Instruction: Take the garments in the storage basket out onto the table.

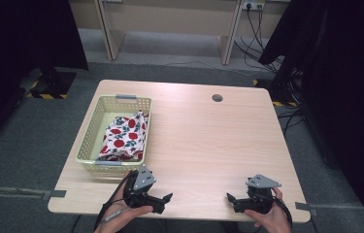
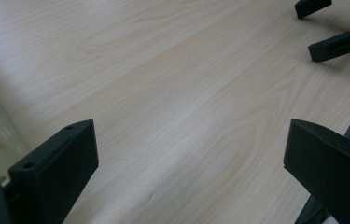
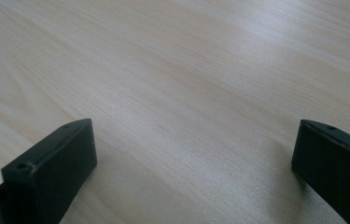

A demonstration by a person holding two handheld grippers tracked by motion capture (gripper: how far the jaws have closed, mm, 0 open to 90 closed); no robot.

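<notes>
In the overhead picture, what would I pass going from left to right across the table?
Basket → patterned cloth lying inside it → left gripper → round hole in the tabletop → right gripper.

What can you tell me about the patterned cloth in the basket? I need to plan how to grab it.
The cloth is white fabric printed with red round fruit or flowers and dark green leaves. It lies bunched and loosely folded inside the pale yellow perforated basket, filling its right and near part, with one corner poking up at the far right rim. Only the basket touches it. The left gripper and right gripper are open near the table's front edge, away from it.
</notes>
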